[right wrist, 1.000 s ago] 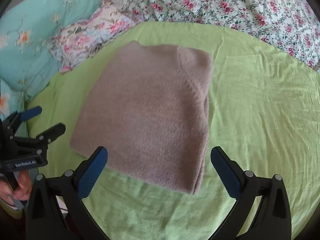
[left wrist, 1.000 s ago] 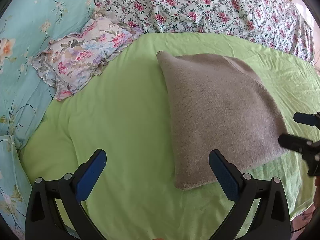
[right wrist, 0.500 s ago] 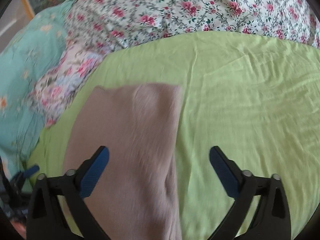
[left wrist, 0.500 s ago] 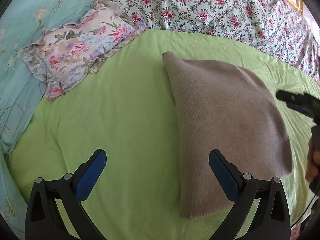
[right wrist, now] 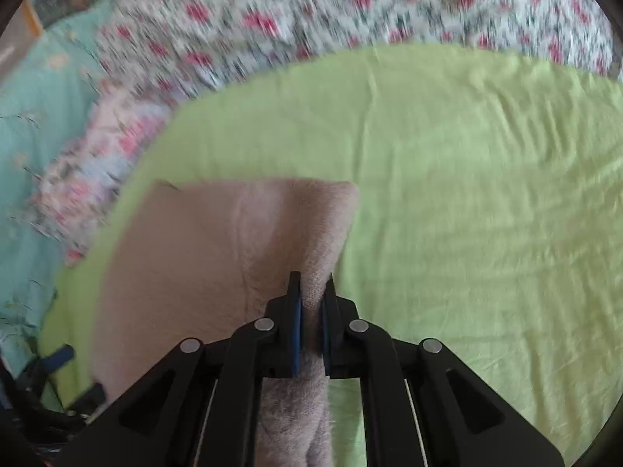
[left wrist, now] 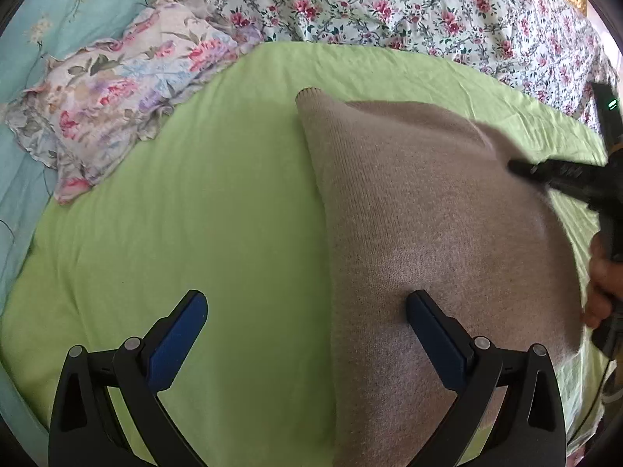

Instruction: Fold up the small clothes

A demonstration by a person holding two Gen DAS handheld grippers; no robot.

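Knitwear of a grey-brown colour, a folded sweater (left wrist: pixel 428 233), lay on the green sheet (left wrist: pixel 202 202) of the bed, toward the right side in the left wrist view. Its left edge ran as a straight fold from the far corner down to the near border of the picture.

The left gripper (left wrist: pixel 307 334) hung above the near part of the bed with its fingers (left wrist: pixel 181 334) spread wide. The left finger was over the bare sheet and the right finger was over the sweater; whether it touched the wool I cannot tell. Nothing was between them.

The right gripper (right wrist: pixel 311 315) had its fingers (right wrist: pixel 294 311) pressed almost together, pinching a ridge of the sweater (right wrist: pixel 202 257) near its right edge. The fabric rose a little into the fingers. In the left wrist view the right gripper (left wrist: pixel 521 167) reached in from the right, its tip on the far right part of the sweater.

A flowered pillow (left wrist: pixel 117 105) lay at the far left beside the sheet, on turquoise bedding (left wrist: pixel 23 179). A rose-print cover (left wrist: pixel 409 7) stretched along the far side. The far part of the right wrist view was blurred.
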